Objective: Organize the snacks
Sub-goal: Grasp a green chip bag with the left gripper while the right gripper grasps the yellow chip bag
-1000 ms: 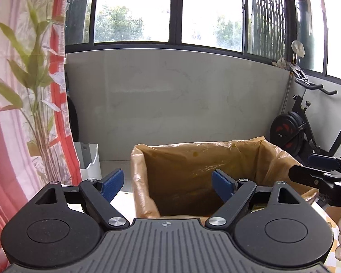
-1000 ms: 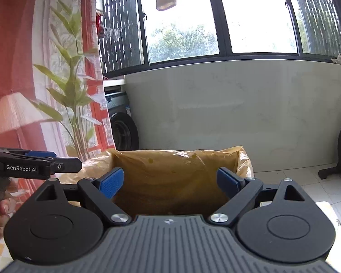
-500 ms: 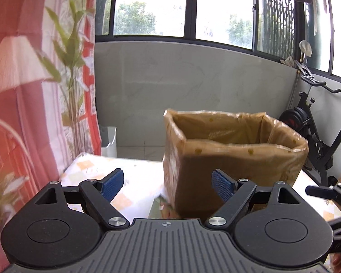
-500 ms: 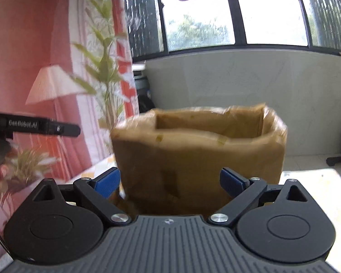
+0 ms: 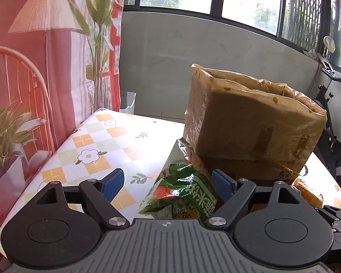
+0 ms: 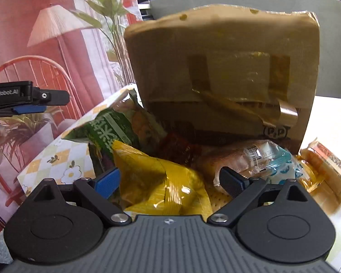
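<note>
Snack packets (image 6: 161, 182) half-hidden before box (image 6: 225, 72); left hand-held gripper (image 5: 168, 183) and right hand-held gripper (image 6: 169, 182) spread wide, empty.

Printed curtain (image 5: 34, 68), exercise bike (image 5: 329, 122), windows (image 5: 245, 0).

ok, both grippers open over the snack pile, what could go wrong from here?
1. The right gripper straddles the yellow bag, which overlaps the green bag and clear-wrapped bread; closing may drag neighbours.
2. The left gripper is close beside it, so they could collide.
3. Glossy film may slip.
</note>
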Motion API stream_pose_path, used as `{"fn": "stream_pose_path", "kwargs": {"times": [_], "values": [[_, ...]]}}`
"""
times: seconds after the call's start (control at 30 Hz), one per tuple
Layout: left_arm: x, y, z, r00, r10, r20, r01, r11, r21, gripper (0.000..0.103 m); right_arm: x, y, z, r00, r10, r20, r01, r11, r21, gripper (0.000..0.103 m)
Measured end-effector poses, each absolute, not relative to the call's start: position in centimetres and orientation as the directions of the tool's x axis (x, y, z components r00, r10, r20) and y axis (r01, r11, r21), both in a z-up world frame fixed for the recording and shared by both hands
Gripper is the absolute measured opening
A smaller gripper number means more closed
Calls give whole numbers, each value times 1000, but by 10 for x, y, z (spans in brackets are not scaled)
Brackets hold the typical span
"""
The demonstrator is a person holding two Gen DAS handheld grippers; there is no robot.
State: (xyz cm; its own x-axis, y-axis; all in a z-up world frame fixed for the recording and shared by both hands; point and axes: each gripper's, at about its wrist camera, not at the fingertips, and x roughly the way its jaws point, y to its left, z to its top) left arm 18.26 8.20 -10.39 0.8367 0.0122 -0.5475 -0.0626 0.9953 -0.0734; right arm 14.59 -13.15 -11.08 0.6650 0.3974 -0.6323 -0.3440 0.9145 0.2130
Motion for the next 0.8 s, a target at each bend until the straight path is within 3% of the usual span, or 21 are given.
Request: {"fn": "stream_pose_path", "kwargs": {"times": [0.3,0.57,0.7,0.8], "values": [[181,76,-112,831,14,-557,-48,998,-45,85,140,-135,-103,694,383,-610,-320,922,216,91],[183,74,-120,812,-28,-583,-28,996,-87,83,141,-138,-111,625,443,-643,-324,896,303,74],[183,74,-123,809,-26,-587,-30,996,-86,83,148,-135,-117,601,454,-658,-325,891,317,75],[184,74,-126,809,-20,-588,-31,997,-76,83,153,-133,-124,585,459,-669,-324,888,326,80]]}}
